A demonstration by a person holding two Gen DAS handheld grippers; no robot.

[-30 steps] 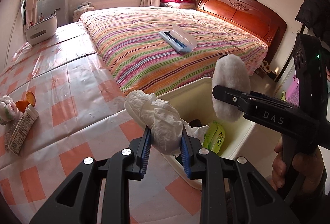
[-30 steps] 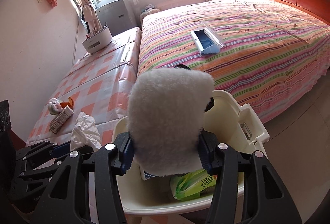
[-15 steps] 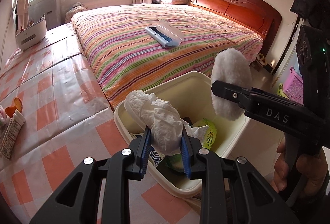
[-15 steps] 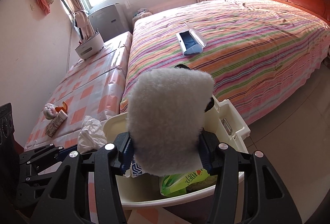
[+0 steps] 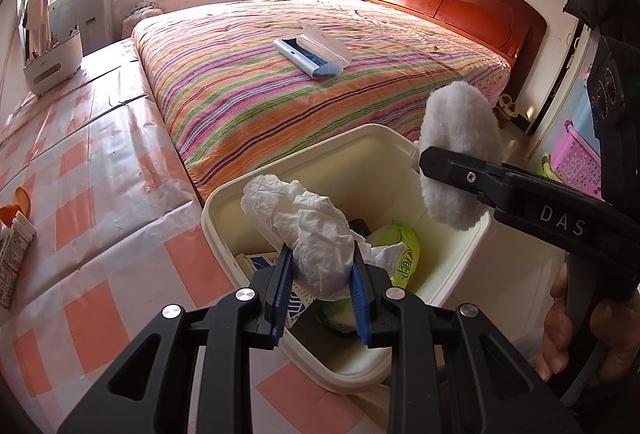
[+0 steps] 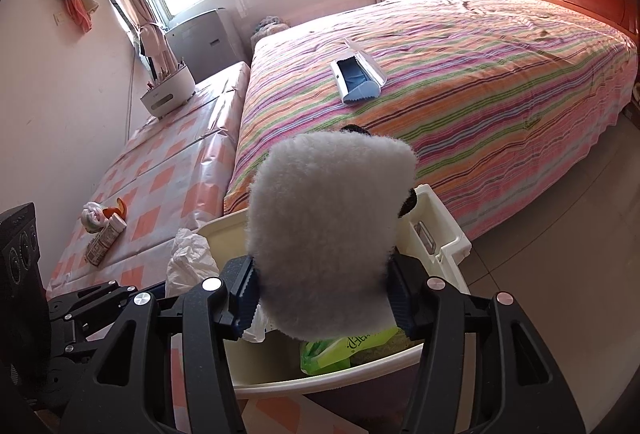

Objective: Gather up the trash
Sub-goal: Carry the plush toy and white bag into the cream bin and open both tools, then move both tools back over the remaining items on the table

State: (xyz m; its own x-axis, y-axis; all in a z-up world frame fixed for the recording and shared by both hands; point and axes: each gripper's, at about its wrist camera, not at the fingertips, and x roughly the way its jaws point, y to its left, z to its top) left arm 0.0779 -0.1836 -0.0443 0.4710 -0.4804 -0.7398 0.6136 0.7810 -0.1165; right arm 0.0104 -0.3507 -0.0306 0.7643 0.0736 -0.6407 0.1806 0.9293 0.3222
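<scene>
Trash goes into one cream bin (image 5: 344, 170), which stands open-topped just beside the table (image 5: 100, 234), and both of my loads hang over it. I hold a single fluffy white pad (image 6: 326, 234) in the right gripper (image 6: 324, 298). Its jaws are opening, yet the pad sits between them with its fleece against both pads, so I count it as gripped. It stands upright over the bin's far side, straight above the opening. My left gripper (image 5: 320, 274) is clenched on one crumpled white tissue (image 5: 308, 230), over the bin's near edge by the table. The tissue's long axis leans up and away from the fingers, its lower end pinched between them. I judge that either piece would land inside if released now, the pad sooner. In the bin I count one green packet (image 5: 402, 254) and one blue-and-white carton (image 5: 276, 266). On the table's far left lie one small bottle (image 6: 105, 241), one orange peel (image 6: 116, 211) and one wad of wrapper (image 6: 91, 217), uncollected.
</scene>
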